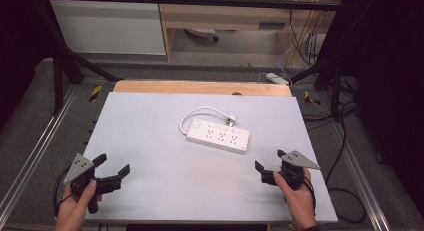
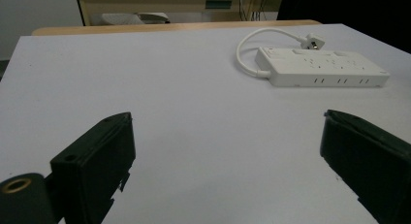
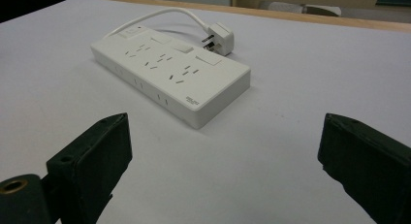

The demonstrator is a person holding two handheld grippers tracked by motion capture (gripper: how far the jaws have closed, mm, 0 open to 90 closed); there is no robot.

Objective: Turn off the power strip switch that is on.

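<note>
A white power strip (image 1: 218,136) lies flat near the middle of the pale table (image 1: 150,141), its short white cord (image 1: 200,112) looping back to a plug (image 1: 230,119) that rests beside it. My left gripper (image 1: 112,165) hovers over the table's near left corner, jaws wide apart and empty. My right gripper (image 1: 269,160) is held at the near right, open too, with nothing between the jaws. In the left gripper view the strip (image 2: 320,66) lies far ahead to the right; in the right gripper view the strip (image 3: 169,64) lies close ahead, left of centre, with the plug (image 3: 220,38) behind it.
A wooden strip (image 1: 200,87) runs along the table's far edge. Black frame posts (image 1: 60,71) stand at both far corners, and cables (image 1: 345,141) trail down the right side. Another white power strip (image 1: 277,79) lies on the floor beyond the table.
</note>
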